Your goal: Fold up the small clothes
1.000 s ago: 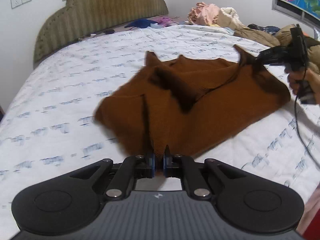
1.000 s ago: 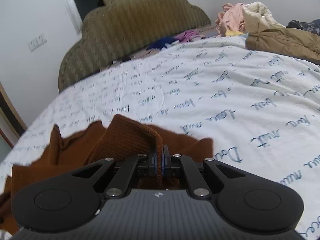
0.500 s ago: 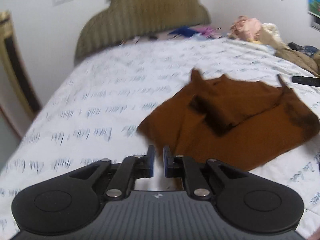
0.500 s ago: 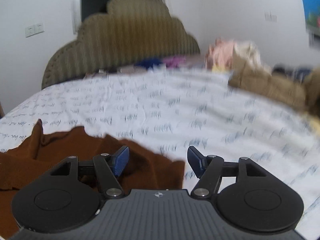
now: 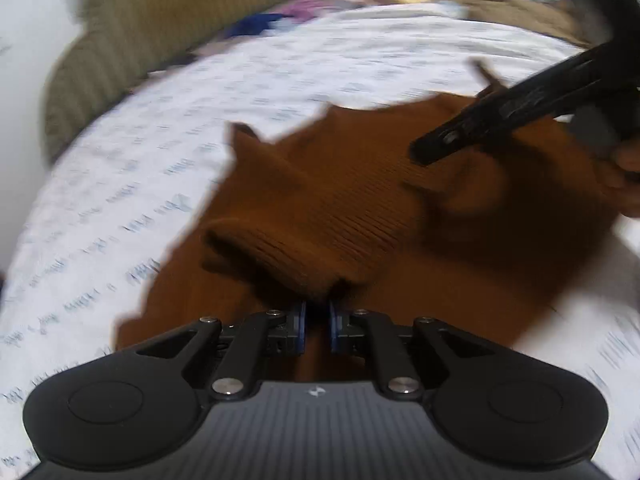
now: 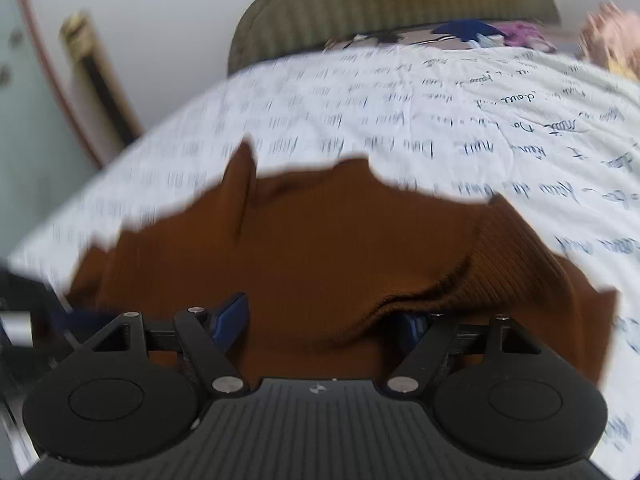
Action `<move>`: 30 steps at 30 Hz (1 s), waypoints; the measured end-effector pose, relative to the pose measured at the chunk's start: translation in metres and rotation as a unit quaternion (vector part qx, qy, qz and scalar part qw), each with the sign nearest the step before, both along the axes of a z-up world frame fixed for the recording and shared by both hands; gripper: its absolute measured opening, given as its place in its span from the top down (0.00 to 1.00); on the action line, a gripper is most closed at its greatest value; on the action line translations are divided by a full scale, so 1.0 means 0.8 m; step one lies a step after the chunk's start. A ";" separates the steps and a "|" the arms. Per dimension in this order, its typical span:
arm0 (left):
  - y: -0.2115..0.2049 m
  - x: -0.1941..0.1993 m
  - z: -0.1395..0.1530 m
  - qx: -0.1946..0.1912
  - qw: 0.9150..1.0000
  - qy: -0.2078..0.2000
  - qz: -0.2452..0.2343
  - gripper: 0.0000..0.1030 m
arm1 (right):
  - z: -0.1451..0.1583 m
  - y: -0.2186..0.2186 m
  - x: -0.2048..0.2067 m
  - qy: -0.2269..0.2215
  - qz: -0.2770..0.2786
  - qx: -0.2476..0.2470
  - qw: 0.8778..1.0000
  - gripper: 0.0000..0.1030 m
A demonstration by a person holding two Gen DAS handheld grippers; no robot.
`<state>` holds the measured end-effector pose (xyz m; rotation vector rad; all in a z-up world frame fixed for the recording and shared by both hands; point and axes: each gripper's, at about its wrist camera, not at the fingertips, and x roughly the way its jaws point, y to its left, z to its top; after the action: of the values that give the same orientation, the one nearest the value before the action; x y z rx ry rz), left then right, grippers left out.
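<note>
Left gripper [image 5: 317, 322]: blue pads pressed nearly together, pinching a thick rolled edge of the brown knit [image 5: 344, 216]; the fabric bunches just ahead of the fingertips and rises from them as a ribbed fold.

Right gripper [image 6: 326, 318]: fingers spread wide; left blue pad [image 6: 230, 316] plain to see, right pad partly hidden under a raised ribbed fold of the knit [image 6: 320, 248]; nothing between the pads but fabric lying below; whether the pads touch the cloth I cannot tell.

Knit: lies on the bed [image 5: 120, 184], on the white sheet [image 6: 400, 120] printed with dark script; rust-brown, ribbed; one layer folded over another; two pointed corners stick up along its far edge in both views; in the left view it fills the centre and runs right, under the right gripper [image 5: 500, 120], which reaches in from the upper right, dark and blurred, over the fabric; a hand [image 5: 624, 176] shows at the right edge behind it.

Surroundings: olive ribbed headboard [image 6: 392, 4] at the far end of the bed; blue and purple clothes [image 6: 476, 32] at its foot; a pink heap [image 6: 612, 36] at far right; tan garment [image 5: 520, 12] in the left view at upper right; white wall [image 6: 168, 20] behind.

Both views motion-blurred; fine detail of the knit's edges unreadable.
</note>
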<state>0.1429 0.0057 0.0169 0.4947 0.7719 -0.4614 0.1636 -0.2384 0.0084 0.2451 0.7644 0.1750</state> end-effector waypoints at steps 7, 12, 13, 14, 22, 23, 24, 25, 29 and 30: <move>0.068 0.078 0.037 -0.089 0.968 -0.034 0.233 0.87 | 0.009 -0.025 0.018 -0.070 -0.119 0.005 0.990 0.21; 0.109 0.036 0.043 -0.098 0.974 -0.022 0.204 0.86 | 0.015 -0.025 -0.036 -0.093 -0.096 -0.039 0.990 0.14; 0.113 0.025 0.040 -0.097 0.977 -0.017 0.191 0.86 | 0.017 -0.026 -0.047 -0.093 -0.093 -0.055 0.990 0.14; 0.119 0.014 0.036 -0.099 0.979 -0.010 0.177 0.86 | 0.017 -0.026 -0.060 -0.096 -0.091 -0.071 0.989 0.13; 0.159 -0.060 0.003 -0.130 0.983 0.005 0.130 0.68 | 0.012 -0.101 -0.151 -0.089 -0.149 -0.019 0.985 0.12; 0.163 -0.069 0.002 -0.135 0.982 -0.003 0.131 0.52 | 0.007 -0.109 -0.161 -0.082 -0.154 -0.002 0.985 0.15; 0.166 -0.078 0.003 -0.141 0.981 -0.011 0.132 0.42 | 0.003 -0.115 -0.172 -0.076 -0.153 0.017 0.985 0.20; 0.170 -0.086 0.003 -0.152 0.980 -0.022 0.129 0.28 | -0.002 -0.119 -0.182 -0.072 -0.150 0.034 0.985 0.22; 0.175 -0.110 0.001 -0.172 0.980 -0.027 0.098 0.26 | -0.019 -0.114 -0.215 -0.065 -0.108 0.098 0.987 0.26; 0.173 -0.112 -0.001 -0.170 0.981 -0.026 0.092 0.26 | -0.024 -0.106 -0.217 -0.058 -0.100 0.100 0.988 0.30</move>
<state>0.0531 0.1443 0.0161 0.1146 0.6639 -0.3952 -0.0101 -0.3235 -0.0104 0.4949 0.6027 0.0743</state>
